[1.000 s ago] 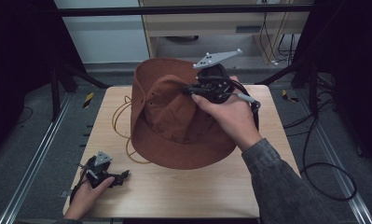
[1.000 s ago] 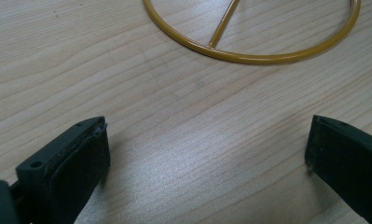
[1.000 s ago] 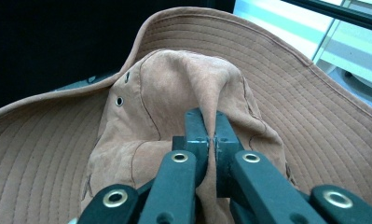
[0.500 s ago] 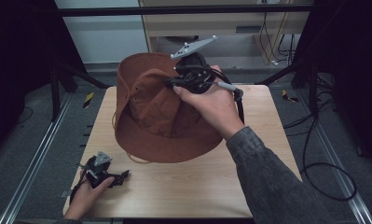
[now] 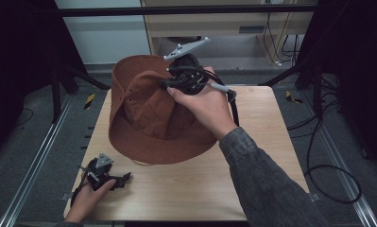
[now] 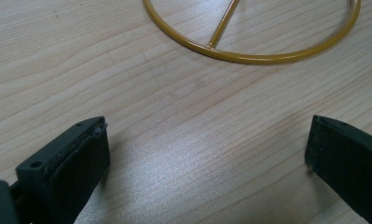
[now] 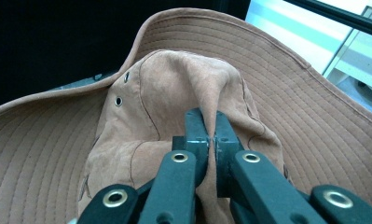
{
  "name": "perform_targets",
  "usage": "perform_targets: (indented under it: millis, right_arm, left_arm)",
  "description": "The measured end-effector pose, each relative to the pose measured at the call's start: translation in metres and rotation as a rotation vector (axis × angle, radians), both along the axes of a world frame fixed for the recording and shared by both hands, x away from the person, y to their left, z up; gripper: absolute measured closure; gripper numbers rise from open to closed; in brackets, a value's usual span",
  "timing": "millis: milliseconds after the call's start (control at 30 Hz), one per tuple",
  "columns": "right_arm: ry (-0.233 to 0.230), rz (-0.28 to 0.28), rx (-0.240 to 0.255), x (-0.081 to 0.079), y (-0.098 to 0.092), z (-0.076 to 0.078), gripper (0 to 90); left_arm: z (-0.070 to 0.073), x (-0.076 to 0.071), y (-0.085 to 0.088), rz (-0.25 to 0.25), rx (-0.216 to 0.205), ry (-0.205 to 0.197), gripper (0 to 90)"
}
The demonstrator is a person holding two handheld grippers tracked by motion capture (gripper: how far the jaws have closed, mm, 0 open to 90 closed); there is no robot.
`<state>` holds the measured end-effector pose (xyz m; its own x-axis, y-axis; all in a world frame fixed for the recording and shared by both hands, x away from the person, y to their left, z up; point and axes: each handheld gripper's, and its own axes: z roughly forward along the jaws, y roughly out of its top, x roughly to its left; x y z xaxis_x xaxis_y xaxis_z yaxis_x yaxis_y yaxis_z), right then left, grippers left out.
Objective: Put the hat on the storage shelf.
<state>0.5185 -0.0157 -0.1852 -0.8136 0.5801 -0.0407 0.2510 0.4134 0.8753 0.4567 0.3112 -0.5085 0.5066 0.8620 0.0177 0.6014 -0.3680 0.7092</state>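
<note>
Pinching a fold of the crown, the right gripper (image 7: 210, 133) is seen clamped tight on the brown hat (image 5: 148, 113), which is held tilted over the far left part of the wooden table (image 5: 271, 142). The left gripper (image 6: 207, 154) is rested near the front left corner, jaws wide apart and empty, a yellow wire ring (image 6: 249, 56) just beyond them.

Pale wooden table (image 5: 271, 142) on grey floor (image 5: 25, 142), beige cabinet (image 5: 224, 33) behind
</note>
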Motion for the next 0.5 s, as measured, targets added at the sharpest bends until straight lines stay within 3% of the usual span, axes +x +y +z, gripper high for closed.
perform_targets:
  millis: [500]
  right_arm:
    - [0.017,-0.002,0.020,0.018,0.016,-0.003,88.7]
  left_arm:
    - [0.000,0.000,0.002,-0.017,0.008,0.000,0.0]
